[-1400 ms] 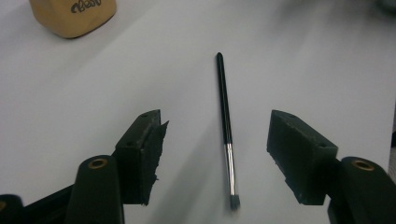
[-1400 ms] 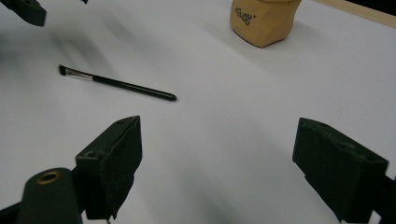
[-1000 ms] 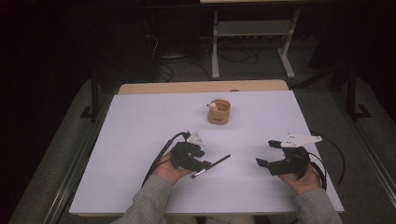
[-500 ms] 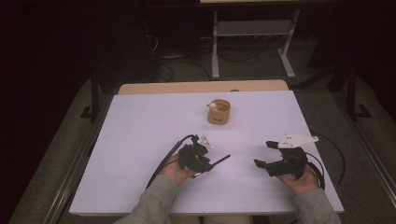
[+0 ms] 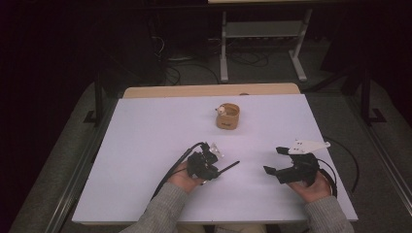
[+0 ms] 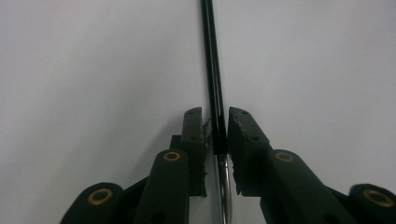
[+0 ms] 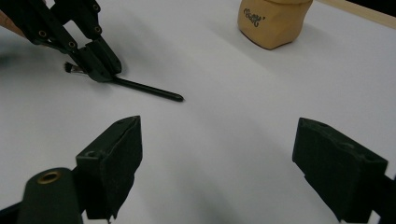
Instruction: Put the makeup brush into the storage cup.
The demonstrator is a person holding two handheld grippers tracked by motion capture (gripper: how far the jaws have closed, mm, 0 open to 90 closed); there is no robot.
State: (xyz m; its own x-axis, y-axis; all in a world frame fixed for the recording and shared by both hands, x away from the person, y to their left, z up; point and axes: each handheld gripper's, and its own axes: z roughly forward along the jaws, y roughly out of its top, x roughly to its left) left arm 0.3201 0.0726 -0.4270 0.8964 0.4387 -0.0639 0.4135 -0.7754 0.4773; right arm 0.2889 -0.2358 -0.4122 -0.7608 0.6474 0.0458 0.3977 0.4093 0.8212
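A thin black brush (image 6: 214, 70), a makeup brush by the look of its metal ferrule and small tuft, though the tip is too small to be made out with certainty, lies on the white table (image 5: 145, 145) in the near middle, its handle pointing toward the right gripper. It is now clamped by the left gripper (image 5: 210, 165): the jaws have just been closing, and in the left gripper view the shaft is seen pinched between the two black pads, just above the ferrule. A second ago the jaws stood apart around the brush; with the grip made, the brush is judged ready to be lifted, probably toward the tan pouch-like holder (image 5: 227, 116) that stands well apart, farther up the table.

The left hand is held low, the gripper tipped down onto the tabletop, its cable trailing back along the sleeve. The right gripper (image 5: 274, 160) is kept resting off to the side, near the table's right part, its jaws wide and nothing between them.
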